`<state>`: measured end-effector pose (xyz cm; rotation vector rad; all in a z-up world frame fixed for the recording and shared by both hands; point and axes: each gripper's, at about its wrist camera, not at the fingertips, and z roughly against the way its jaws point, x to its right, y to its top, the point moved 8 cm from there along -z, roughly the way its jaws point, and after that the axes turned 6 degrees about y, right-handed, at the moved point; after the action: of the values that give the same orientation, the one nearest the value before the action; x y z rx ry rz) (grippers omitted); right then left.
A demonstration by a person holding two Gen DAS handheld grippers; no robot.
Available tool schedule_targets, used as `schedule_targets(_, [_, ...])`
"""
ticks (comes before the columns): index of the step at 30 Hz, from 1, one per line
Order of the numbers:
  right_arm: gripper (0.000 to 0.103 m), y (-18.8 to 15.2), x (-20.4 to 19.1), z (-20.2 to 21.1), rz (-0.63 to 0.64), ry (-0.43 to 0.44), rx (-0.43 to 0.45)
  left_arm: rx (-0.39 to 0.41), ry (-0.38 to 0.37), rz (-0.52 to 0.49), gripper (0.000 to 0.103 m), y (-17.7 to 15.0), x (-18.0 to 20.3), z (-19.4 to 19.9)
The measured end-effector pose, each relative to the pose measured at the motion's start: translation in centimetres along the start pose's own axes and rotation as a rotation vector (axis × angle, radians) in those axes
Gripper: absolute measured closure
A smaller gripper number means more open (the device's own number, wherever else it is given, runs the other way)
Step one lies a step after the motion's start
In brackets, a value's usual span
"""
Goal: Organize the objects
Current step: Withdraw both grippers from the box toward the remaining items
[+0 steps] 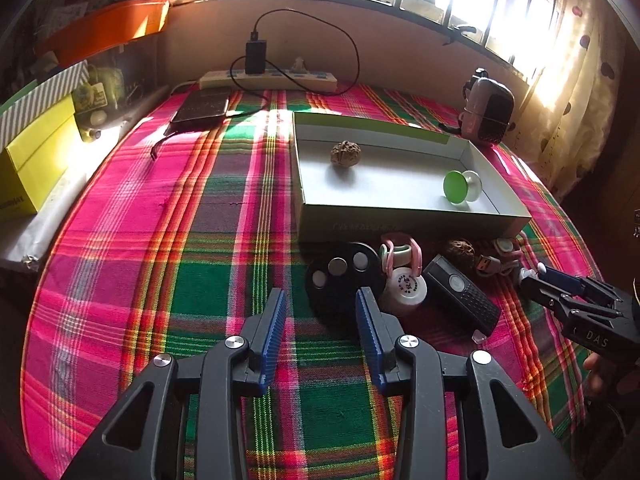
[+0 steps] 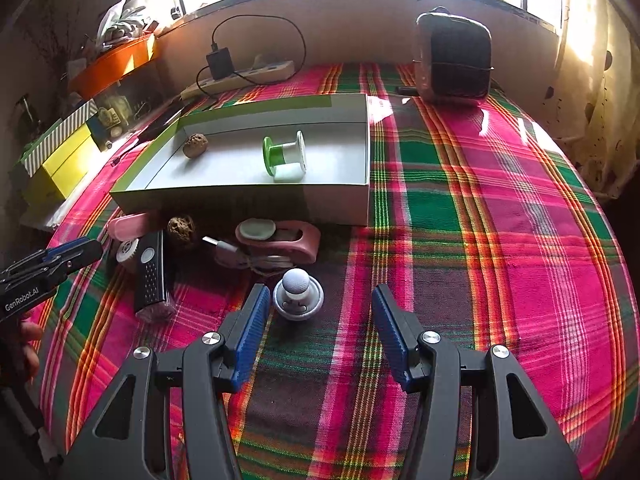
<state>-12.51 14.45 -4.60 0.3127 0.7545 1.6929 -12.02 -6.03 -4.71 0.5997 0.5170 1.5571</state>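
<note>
The left gripper (image 1: 321,302) hangs with its blue pads spread and nothing between them, tipped down toward the near edge of the plaid-covered tabletop (image 1: 224,208); just beyond its tips and a little toward the right pad lies the black oval disc (image 1: 345,276) with three silver buttons, flat on the cloth. The right gripper (image 2: 316,300) is likewise spread and empty, and the small white knob on a round base (image 2: 298,294) stands just inside its left pad, almost touching it, so a slight shift leftward looks needed to centre it. Of the two, the right gripper seems the nearer to a grasp. The open box (image 1: 412,224) sits toward the middle of the tabletop, its long axis running across the views, and already holds a walnut (image 1: 346,153) near its far left corner and a green-and-white spool (image 1: 460,186) lying on its side toward the right end. The unsorted cluster lies against the box's near wall: a white round cap (image 1: 404,286), a black ribbed remote (image 1: 462,294) whose long axis runs slantwise toward the near edge, a second walnut (image 2: 182,230), a USB plug with cable (image 2: 230,250) and a pink holder (image 2: 292,240). Much of the box floor between walnut and spool is free, and the tabletop to the right of the box is open cloth, so a lift over the near wall looks unobstructed.
</note>
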Motion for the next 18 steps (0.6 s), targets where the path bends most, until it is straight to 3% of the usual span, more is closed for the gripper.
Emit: schedule_targets(18, [0.043, 0.3, -0.9, -1.2, 0.08, -0.032, -0.03, -0.048, -0.044, 0.012, 0.068, 0.7, 0.3, -2.0])
